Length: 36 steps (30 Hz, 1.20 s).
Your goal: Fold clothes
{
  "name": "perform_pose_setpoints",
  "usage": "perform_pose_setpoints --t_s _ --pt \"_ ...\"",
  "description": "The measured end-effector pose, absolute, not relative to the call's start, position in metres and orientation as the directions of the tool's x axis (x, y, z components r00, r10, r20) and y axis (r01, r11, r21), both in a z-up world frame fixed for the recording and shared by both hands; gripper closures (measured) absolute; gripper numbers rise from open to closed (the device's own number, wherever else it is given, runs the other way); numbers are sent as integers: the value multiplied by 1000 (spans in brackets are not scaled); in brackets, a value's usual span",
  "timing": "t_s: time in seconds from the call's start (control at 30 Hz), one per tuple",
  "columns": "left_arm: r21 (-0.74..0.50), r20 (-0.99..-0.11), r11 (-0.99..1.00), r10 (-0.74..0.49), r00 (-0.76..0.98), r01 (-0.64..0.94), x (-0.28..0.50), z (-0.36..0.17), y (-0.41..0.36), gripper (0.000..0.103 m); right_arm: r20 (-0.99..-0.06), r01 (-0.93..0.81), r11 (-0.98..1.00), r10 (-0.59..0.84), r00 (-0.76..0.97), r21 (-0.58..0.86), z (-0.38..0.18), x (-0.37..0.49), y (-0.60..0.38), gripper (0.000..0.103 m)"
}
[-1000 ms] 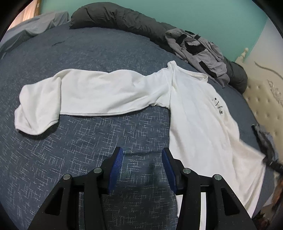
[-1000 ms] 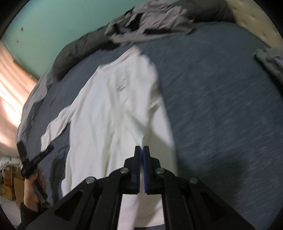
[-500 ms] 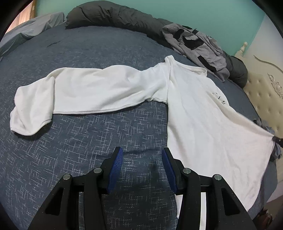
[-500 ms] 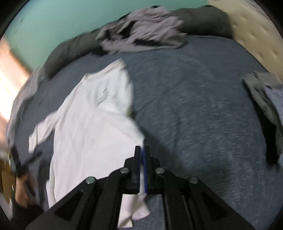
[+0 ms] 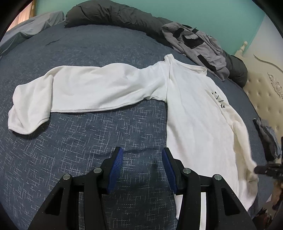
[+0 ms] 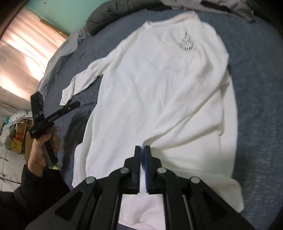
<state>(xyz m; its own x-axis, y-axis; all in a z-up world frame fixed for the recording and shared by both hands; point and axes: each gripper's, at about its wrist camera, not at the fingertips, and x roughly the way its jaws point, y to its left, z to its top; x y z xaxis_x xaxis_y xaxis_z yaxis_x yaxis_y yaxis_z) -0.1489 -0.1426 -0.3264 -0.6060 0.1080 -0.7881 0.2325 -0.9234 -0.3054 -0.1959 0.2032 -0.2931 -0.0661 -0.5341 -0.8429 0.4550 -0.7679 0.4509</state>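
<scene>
Closest to me, the right gripper [image 6: 143, 150] has its blue pads pressed together on a pinch of the white long-sleeved shirt [image 6: 159, 92], down at the hem end of the body, where the cloth puckers toward the pinch. The left gripper [image 5: 142, 168] is spread wide with nothing between its pads, hovering over bare bed cover [image 5: 70, 150] just off the shirt's side edge below the armpit; a hand [image 6: 38, 150] carries it. The shirt itself lies spread on the bed, hem toward us, one sleeve [image 5: 79, 90] stretched straight out sideways from the body with its cuff doubled back; the other sleeve seems already laid in along the body, though blur makes that unsure. I'd judge the right gripper is laying or tugging the body flat, so it should keep the cloth low and taut and set it down smooth. The free gripper is best used on the outstretched sleeve. Beyond the shirt's collar lie a crumpled grey garment [image 5: 198, 44] and a dark rolled duvet [image 5: 115, 16].
</scene>
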Motion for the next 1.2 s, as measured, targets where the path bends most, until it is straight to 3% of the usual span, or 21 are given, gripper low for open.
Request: perform_pose_setpoints --t_s 0.23,0.27,0.37,0.43,0.63,0.73,0.9,1.2 --pt "-312 -787 -920 111 -607 236 -148 -326 -145 53 -798 405 -778 -579 -167 480 -265 -206 239 95" --pt "-312 -787 -921 112 -607 235 -149 -327 -145 53 -799 382 -799 -564 -209 464 -262 -211 250 91" --pt "-310 -789 -922 113 -604 232 -149 -327 -143 53 -831 302 -876 -464 -308 377 -262 -226 279 61" --pt "-309 -790 -923 115 -602 230 -150 -328 -142 53 -882 244 -923 -364 -298 298 -278 -237 291 61" --pt "-306 -792 -922 109 -601 236 -151 -329 -142 53 -925 191 -946 -301 -231 261 -326 -257 301 61" --pt "-304 -796 -923 111 -595 235 -152 -332 -142 53 -930 226 -940 -302 -209 254 -336 -260 294 64" --pt "-302 -801 -925 115 -587 231 -154 -334 -139 53 -937 291 -928 -293 -192 231 -340 -260 277 98" --pt "-300 -803 -926 114 -585 231 -154 -334 -139 53 -918 318 -927 -291 -268 201 -307 -264 284 101"
